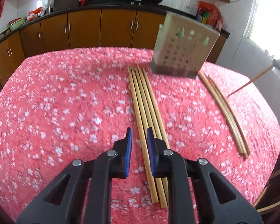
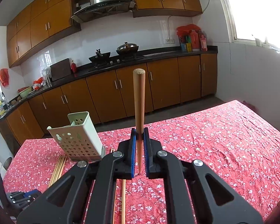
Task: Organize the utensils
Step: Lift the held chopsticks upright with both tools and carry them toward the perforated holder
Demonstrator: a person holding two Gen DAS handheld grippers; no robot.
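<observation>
risk: chopstick [image 2: 139, 108] clamped near tip in right tongs [image 2: 139, 140], could pivot, miss perforated holder [image 2: 78, 140]. left tongs [image 1: 139, 136] apart above chopstick bundle [image 1: 147, 119].

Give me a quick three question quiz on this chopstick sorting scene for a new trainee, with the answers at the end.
1. True or false: the right gripper is shut on a chopstick.
2. Which does the left gripper hang over? A: the perforated holder; B: the group of four chopsticks; C: bare cloth only.
3. Fill in: the holder stands on a red ____ tablecloth.

Key: 1 true. 2 B; its jaws are open and hold nothing. 3 floral.
</observation>
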